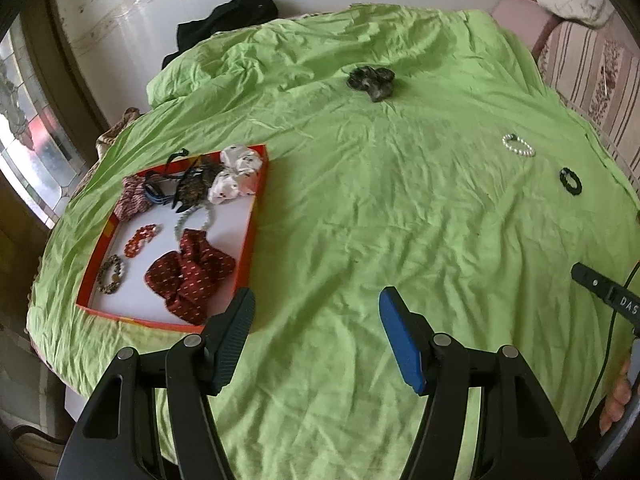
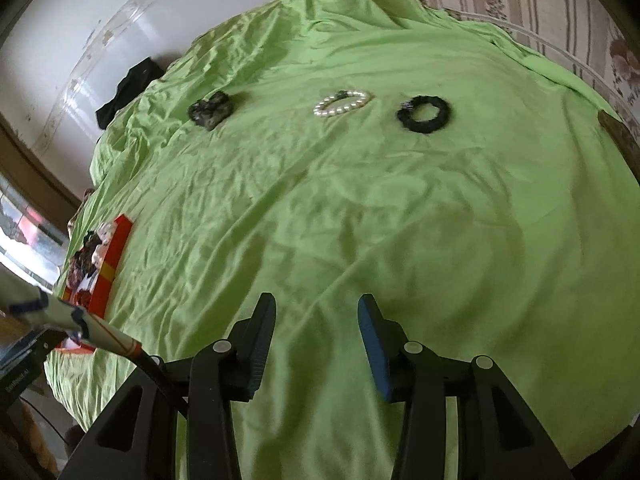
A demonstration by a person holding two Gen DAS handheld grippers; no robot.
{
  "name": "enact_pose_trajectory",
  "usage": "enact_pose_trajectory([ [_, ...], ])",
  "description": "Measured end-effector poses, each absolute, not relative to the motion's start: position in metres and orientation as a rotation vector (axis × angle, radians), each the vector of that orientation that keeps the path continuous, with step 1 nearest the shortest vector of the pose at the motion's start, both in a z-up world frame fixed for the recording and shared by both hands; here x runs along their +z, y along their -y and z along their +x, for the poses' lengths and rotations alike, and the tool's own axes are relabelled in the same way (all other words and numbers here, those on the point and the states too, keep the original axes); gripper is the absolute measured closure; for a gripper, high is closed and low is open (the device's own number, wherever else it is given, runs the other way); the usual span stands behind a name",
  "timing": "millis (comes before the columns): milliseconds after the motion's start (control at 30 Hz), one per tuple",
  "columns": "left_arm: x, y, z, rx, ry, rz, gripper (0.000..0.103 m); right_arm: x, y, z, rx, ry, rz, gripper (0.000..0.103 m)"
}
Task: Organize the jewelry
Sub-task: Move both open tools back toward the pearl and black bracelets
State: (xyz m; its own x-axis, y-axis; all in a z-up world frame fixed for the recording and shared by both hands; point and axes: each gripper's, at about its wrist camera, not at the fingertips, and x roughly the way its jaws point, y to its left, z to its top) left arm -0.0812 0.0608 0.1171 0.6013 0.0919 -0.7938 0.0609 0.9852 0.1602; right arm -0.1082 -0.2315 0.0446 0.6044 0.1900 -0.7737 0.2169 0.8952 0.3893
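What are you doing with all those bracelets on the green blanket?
Tidying jewelry into the red tray, which already holds scrunchies and bead bracelets. Three things lie loose on the green blanket: a dark scrunchie, a pearl bracelet and a black ring. The left gripper and right gripper are open and empty.

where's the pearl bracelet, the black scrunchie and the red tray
pearl bracelet (image 2: pixel 343 103), right wrist view, on its near bead arc
black scrunchie (image 2: pixel 424 113), right wrist view, on its left rim
red tray (image 1: pixel 249 240), left wrist view, on its right wall
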Motion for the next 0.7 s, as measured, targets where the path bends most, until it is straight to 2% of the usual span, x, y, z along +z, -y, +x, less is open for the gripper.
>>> enact_pose_trajectory([
  [700,0.097,-0.019,-0.054,-0.011,-0.977,0.271,0.039,0.072,0.289,-0.06,-0.097,-0.838,0.477,0.053],
])
